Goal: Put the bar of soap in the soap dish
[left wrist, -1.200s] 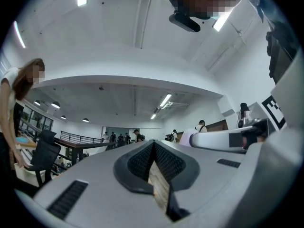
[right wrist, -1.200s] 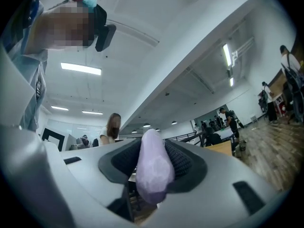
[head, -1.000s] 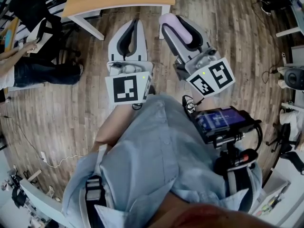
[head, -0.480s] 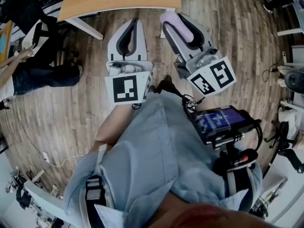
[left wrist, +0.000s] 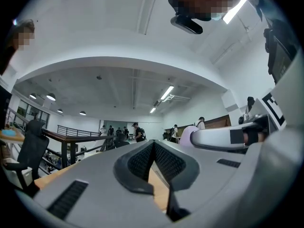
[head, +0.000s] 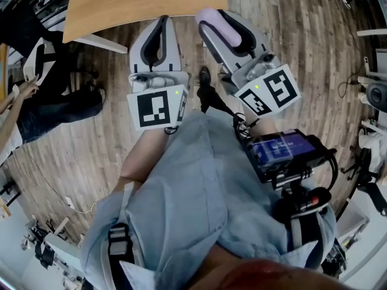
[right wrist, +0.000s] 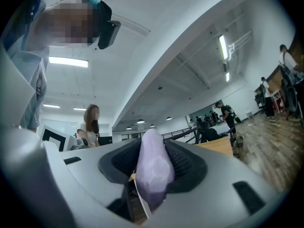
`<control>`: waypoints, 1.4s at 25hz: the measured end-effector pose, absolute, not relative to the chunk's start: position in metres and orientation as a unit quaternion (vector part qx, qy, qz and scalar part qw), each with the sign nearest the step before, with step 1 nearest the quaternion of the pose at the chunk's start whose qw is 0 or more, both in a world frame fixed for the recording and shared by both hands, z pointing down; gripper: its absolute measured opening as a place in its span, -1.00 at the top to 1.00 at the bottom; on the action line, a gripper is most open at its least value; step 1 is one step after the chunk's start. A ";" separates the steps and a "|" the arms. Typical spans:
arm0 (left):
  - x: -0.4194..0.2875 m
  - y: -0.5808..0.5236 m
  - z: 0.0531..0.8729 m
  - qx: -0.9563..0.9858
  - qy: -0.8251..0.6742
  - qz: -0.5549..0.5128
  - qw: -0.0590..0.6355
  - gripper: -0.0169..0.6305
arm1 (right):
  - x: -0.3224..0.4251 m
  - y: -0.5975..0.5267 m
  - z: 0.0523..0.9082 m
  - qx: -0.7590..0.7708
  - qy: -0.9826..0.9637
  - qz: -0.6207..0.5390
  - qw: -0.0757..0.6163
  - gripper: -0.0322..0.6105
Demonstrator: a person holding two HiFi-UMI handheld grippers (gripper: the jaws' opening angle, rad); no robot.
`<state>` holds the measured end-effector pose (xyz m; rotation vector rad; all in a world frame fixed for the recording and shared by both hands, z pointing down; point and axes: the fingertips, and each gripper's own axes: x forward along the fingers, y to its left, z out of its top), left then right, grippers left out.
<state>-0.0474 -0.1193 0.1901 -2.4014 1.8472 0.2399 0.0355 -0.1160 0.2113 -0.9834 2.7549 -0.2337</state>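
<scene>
My right gripper [head: 217,17] is shut on a lilac bar of soap [head: 233,35], which stands lengthwise between its dark pads. In the right gripper view the soap [right wrist: 153,175] fills the gap between the jaws of the right gripper [right wrist: 152,156]. My left gripper [head: 162,26] is beside it on the left, its jaws together with nothing between them. The left gripper view shows the left gripper [left wrist: 153,148] with its pads meeting at the tip. Both grippers reach the near edge of a light wooden table [head: 121,2]. No soap dish shows in any view.
The table's white legs [head: 97,41] stand on a wood-plank floor [head: 314,35]. A seated person in dark trousers [head: 42,110] is at the left. A screen device [head: 281,153] hangs on my chest. Office gear lines the right edge.
Both grippers have moved forward towards the table, whose top now shows larger and nearer. The soap stays in the right gripper. The left gripper stays shut.
</scene>
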 end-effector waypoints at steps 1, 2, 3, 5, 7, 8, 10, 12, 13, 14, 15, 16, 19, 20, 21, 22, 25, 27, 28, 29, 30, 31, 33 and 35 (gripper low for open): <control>-0.048 -0.129 0.189 -0.789 0.608 0.078 0.053 0.93 | 0.036 -0.126 0.210 -0.333 0.934 -0.079 0.104 0.39; -0.049 -0.134 0.187 -0.788 0.608 0.077 0.054 0.93 | 0.036 -0.131 0.208 -0.334 0.934 -0.079 0.105 0.39; -0.050 -0.136 0.185 -0.788 0.608 0.076 0.055 0.93 | 0.035 -0.132 0.206 -0.333 0.933 -0.078 0.107 0.39; -0.051 -0.133 0.181 -0.789 0.607 0.074 0.058 0.93 | 0.032 -0.130 0.203 -0.332 0.934 -0.077 0.108 0.39; -0.053 -0.134 0.175 -0.789 0.606 0.074 0.062 0.93 | 0.028 -0.132 0.198 -0.330 0.935 -0.075 0.109 0.39; -0.053 -0.139 0.173 -0.789 0.606 0.074 0.063 0.93 | 0.026 -0.136 0.197 -0.328 0.935 -0.075 0.110 0.39; -0.051 -0.157 0.173 -0.789 0.607 0.072 0.062 0.93 | 0.026 -0.153 0.197 -0.323 0.937 -0.076 0.111 0.39; -0.045 -0.183 0.175 -0.789 0.608 0.069 0.062 0.93 | 0.031 -0.179 0.199 -0.319 0.938 -0.078 0.111 0.39; -0.042 -0.196 0.174 -0.789 0.608 0.068 0.061 0.93 | 0.033 -0.193 0.199 -0.317 0.938 -0.079 0.111 0.39; -0.039 -0.208 0.173 -0.788 0.609 0.069 0.060 0.93 | 0.035 -0.205 0.198 -0.314 0.939 -0.080 0.113 0.39; -0.038 -0.218 0.171 -0.787 0.610 0.070 0.059 0.93 | 0.035 -0.216 0.197 -0.310 0.940 -0.082 0.114 0.39; -0.038 -0.225 0.169 -0.785 0.612 0.073 0.059 0.93 | 0.035 -0.224 0.196 -0.306 0.941 -0.083 0.116 0.39; -0.037 -0.239 0.164 -0.780 0.618 0.078 0.062 0.93 | 0.033 -0.240 0.195 -0.294 0.944 -0.088 0.120 0.39; -0.037 -0.242 0.163 -0.778 0.620 0.080 0.064 0.93 | 0.033 -0.245 0.195 -0.291 0.945 -0.090 0.123 0.39; -0.037 -0.246 0.162 -0.776 0.621 0.082 0.065 0.93 | 0.032 -0.249 0.195 -0.288 0.945 -0.092 0.125 0.39; -0.039 -0.249 0.163 -0.774 0.624 0.083 0.065 0.93 | 0.031 -0.254 0.195 -0.285 0.946 -0.093 0.127 0.39; -0.049 -0.259 0.165 -0.767 0.633 0.082 0.061 0.93 | 0.022 -0.266 0.196 -0.275 0.949 -0.095 0.123 0.39; -0.058 -0.268 0.166 -0.761 0.640 0.083 0.062 0.93 | 0.014 -0.276 0.199 -0.269 0.951 -0.097 0.117 0.39; -0.063 -0.272 0.167 -0.758 0.644 0.083 0.063 0.93 | 0.010 -0.282 0.201 -0.267 0.952 -0.097 0.114 0.39; -0.068 -0.277 0.169 -0.756 0.647 0.083 0.062 0.93 | 0.006 -0.288 0.203 -0.265 0.953 -0.098 0.110 0.39; -0.073 -0.281 0.172 -0.754 0.649 0.083 0.061 0.93 | 0.002 -0.294 0.205 -0.263 0.954 -0.098 0.106 0.39; -0.078 -0.287 0.175 -0.752 0.651 0.083 0.060 0.93 | -0.001 -0.300 0.208 -0.262 0.954 -0.098 0.104 0.39; -0.089 -0.299 0.181 -0.750 0.654 0.082 0.058 0.93 | -0.010 -0.312 0.213 -0.263 0.955 -0.098 0.098 0.39; -0.100 -0.312 0.187 -0.747 0.657 0.083 0.052 0.93 | -0.019 -0.324 0.218 -0.262 0.955 -0.099 0.092 0.39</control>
